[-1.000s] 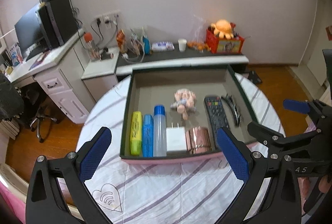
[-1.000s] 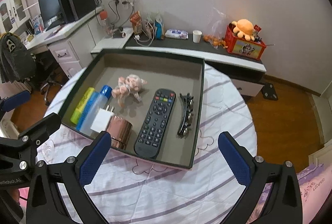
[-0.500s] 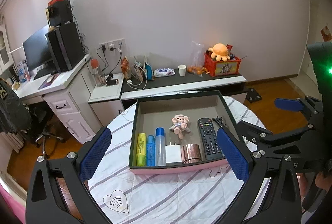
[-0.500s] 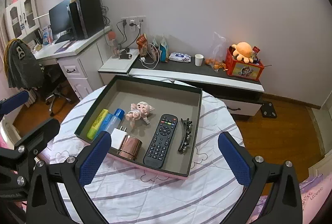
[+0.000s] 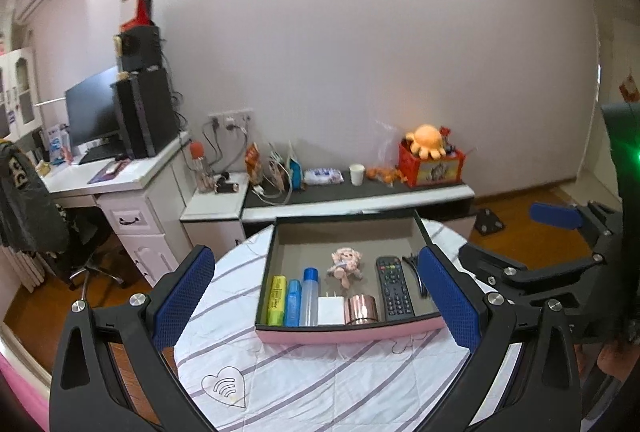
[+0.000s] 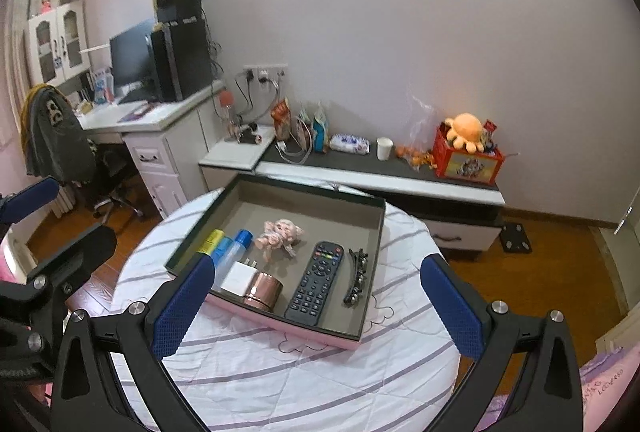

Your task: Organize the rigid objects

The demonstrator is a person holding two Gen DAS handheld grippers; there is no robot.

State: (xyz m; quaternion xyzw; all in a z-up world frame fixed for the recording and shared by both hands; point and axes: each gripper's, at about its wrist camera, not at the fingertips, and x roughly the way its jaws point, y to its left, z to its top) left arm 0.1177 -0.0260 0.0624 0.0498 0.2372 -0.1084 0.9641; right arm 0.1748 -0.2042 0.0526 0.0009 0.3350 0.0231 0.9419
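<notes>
A pink-sided tray stands on a round table with a striped cloth. In it lie a yellow highlighter, a blue marker, a clear bottle with a blue cap, a white charger, a copper tin, a small doll, a black remote and a black hair clip. My left gripper and right gripper are both open, empty, well above and in front of the tray.
A low dark-topped cabinet with a cup, snacks and a red box with an orange plush stands behind the table. A white desk with a monitor and a chair stand at the left. Wooden floor lies at the right.
Both grippers have pulled up and back from the tray, which now looks smaller and farther off. Both stayed open. The things in the tray have not moved.
</notes>
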